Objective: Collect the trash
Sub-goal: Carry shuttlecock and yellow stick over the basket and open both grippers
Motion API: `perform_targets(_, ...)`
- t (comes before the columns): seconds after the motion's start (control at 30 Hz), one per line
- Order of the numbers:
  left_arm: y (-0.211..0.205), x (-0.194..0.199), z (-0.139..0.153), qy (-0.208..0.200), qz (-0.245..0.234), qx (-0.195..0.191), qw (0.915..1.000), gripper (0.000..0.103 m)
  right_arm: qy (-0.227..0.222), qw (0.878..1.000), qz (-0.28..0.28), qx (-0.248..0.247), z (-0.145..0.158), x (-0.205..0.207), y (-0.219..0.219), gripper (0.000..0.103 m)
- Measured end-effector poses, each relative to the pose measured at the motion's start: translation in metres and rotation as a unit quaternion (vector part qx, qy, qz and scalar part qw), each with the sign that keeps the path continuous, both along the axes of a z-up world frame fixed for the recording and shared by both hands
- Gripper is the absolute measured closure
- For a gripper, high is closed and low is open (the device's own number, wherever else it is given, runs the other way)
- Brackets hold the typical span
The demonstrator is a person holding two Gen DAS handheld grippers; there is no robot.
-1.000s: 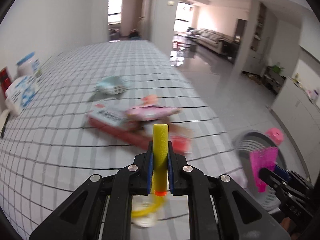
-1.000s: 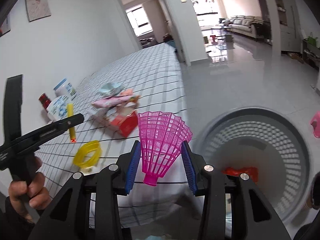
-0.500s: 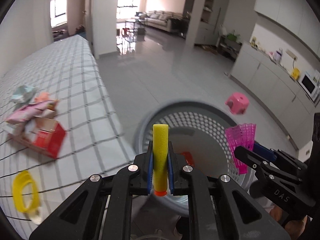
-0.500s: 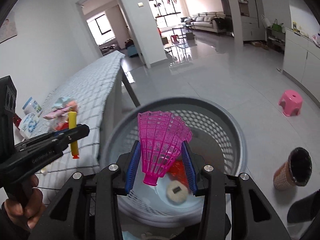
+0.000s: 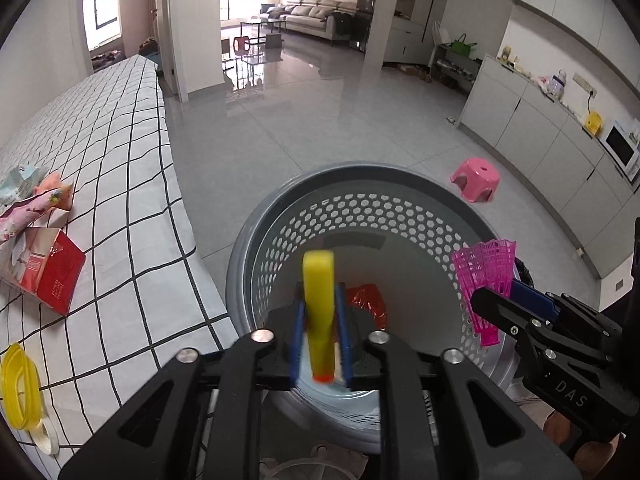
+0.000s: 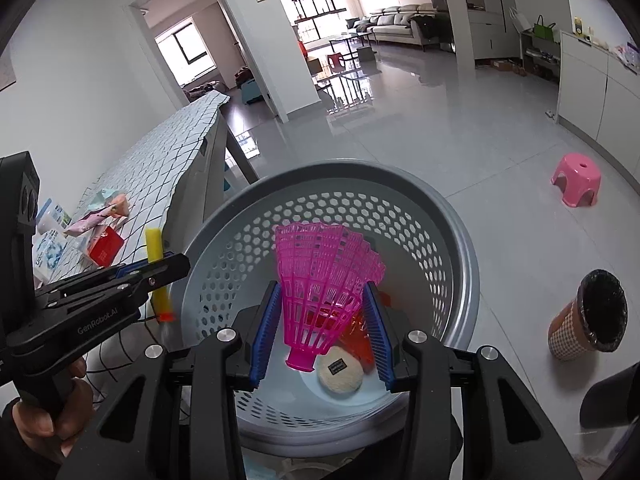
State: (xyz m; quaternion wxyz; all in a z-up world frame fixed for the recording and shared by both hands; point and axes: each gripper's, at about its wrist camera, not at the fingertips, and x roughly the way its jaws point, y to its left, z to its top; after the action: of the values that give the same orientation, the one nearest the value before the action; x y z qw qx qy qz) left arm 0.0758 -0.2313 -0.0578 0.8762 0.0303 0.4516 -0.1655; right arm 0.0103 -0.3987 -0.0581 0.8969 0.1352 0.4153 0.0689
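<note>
The grey perforated laundry basket (image 6: pixel 452 236) on the floor holds one red wrapper (image 5: pixel 366 298) and one round cream pad (image 6: pixel 340 372). The left gripper (image 5: pixel 320 340) hangs over it, its jaws just eased apart, and one yellow foam dart (image 5: pixel 318 312) with an orange tip stands loose and blurred between the blue pads (image 5: pixel 298 340). The right gripper (image 6: pixel 320 332) clamps one pink plastic shuttlecock (image 6: pixel 324 280), skirt up, above the basket. One pink stool (image 6: pixel 576 178) and one lined bin (image 6: pixel 592 316) stand nearby.
</note>
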Motion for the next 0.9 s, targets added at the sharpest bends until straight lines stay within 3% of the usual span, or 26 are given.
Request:
perform_targets(0.13,0.001,0.002,0.0,-0.001,0.005,0.001,1.0,0.065,-0.006,1.0,-0.003,-0.004,0.002,-0.001,-0.001,0.055)
perform_targets(0.2,0.003,0.002,0.0,0.0,0.009,0.0,1.0,0.047,-0.008,1.0,-0.008,-0.008,0.003,-0.001,-0.002,0.052)
perform_targets(0.23,0.005,0.002,0.0,-0.001,0.013,-0.001,0.9999,0.045,-0.008,1.0,-0.009,-0.008,0.003,-0.002,-0.004,0.052)
perform_targets(0.57,0.007,0.001,0.002,0.002,0.015,0.001,0.9999,0.045,-0.009,1.0,-0.01,-0.008,0.005,-0.003,-0.003,0.052)
perform_targets(0.9,0.016,-0.007,0.011,-0.011,0.025,0.004,0.9996,0.037,-0.019,1.0,-0.006,-0.007,0.014,-0.007,0.003,0.048)
